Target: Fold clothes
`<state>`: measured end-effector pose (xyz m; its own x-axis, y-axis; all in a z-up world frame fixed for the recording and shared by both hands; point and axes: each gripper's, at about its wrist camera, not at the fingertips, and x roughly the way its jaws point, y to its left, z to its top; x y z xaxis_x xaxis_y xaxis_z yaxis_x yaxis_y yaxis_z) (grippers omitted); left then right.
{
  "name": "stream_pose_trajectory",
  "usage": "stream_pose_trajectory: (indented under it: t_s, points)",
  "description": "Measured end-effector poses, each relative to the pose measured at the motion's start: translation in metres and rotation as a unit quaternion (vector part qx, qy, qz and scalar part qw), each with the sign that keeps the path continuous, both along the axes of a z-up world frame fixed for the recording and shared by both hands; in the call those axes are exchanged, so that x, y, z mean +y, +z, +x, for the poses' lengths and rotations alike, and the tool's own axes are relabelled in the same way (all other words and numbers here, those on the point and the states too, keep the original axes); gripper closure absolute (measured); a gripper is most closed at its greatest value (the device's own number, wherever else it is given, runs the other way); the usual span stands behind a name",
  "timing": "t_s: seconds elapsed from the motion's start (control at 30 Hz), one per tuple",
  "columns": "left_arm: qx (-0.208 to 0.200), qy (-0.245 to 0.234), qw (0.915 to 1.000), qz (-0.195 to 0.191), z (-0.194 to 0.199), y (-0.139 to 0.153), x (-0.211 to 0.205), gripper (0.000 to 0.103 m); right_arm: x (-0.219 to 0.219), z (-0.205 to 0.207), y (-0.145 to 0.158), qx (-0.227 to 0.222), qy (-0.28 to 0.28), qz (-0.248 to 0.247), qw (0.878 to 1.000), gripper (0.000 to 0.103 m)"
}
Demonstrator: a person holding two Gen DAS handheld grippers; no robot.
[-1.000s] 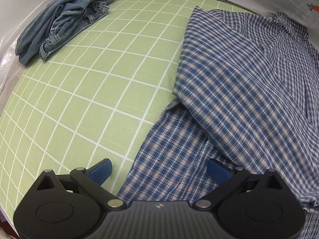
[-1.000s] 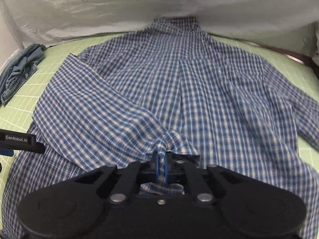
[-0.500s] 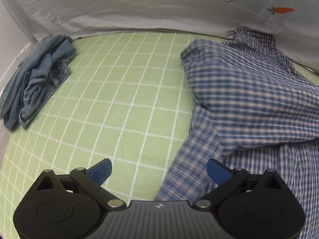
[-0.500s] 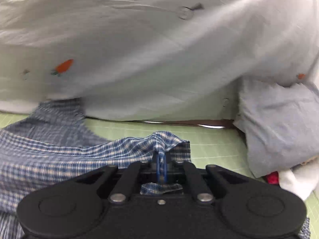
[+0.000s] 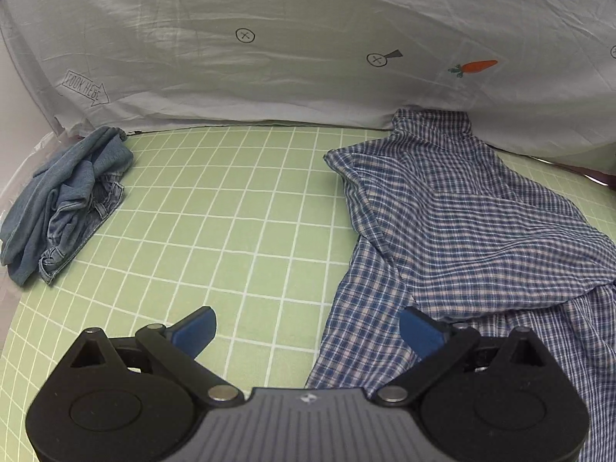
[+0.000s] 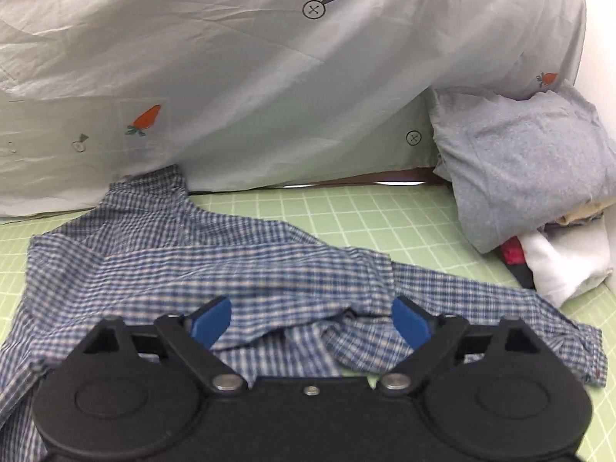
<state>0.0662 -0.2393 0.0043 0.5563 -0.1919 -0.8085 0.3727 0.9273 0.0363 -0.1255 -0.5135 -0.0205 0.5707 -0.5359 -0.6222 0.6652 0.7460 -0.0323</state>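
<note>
Two black claws with blue tips, both spread wide, nothing held in either. Left claw (image 5: 306, 331) over the near edge of the green mat with white grid lines (image 5: 231, 211), just by the shirt's hem. Right claw (image 6: 312, 323) right above the shirt.

Blue-and-white checked cotton shirt (image 5: 462, 231) flat on the right half of the mat, collar up at the far edge against the pale sheet with little carrots (image 5: 308, 57). One sleeve folded over across the body. Other sleeve (image 6: 481, 308) stretched out toward the right edge, near the stack of grey and white folded clothes (image 6: 519, 161). Crumpled blue denim bundle (image 5: 65, 200) at the far left corner, well apart from the shirt.

Probably light, soft and floppy. Likely to sag, bunch up and slide on the mat, not to break. Best pinched at a firm edge: a cuff, the hem corner or a shoulder seam, not the loose middle.

One second ago: right claw pinched shut on the cuff of the folded sleeve, low over the shirt. Now let go, cuff dropped on the shirt body. Left claw wide open then too, but tipped down at the mat; now tipped up, with much more of the sheet in sight.
</note>
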Motion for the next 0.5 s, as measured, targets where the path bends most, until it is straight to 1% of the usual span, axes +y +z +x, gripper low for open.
stream_pose_trajectory:
  t_s: [0.07,0.13,0.33,0.4,0.5]
  points:
    - [-0.007,0.008,0.9999,-0.004,-0.017,0.006,0.007,0.002,0.021,-0.014,0.000,-0.001,0.005,0.006,1.000,0.000]
    - [-0.010,0.013,0.9998,-0.007,-0.036,0.010,0.017,0.002,0.039,-0.025,-0.002,0.007,0.006,0.009,1.000,0.000]
    - [-0.015,0.027,0.9994,-0.012,-0.085,0.013,0.054,0.002,0.090,-0.053,-0.005,0.010,0.044,0.043,0.998,0.000]
    - [-0.012,0.031,0.9993,-0.017,-0.092,0.011,0.069,0.002,0.107,-0.057,-0.005,0.011,0.060,0.047,0.997,0.000]
    - [-0.005,0.024,0.9994,-0.024,-0.097,0.008,0.092,0.002,0.138,-0.056,-0.003,0.011,0.064,0.044,0.997,0.000]
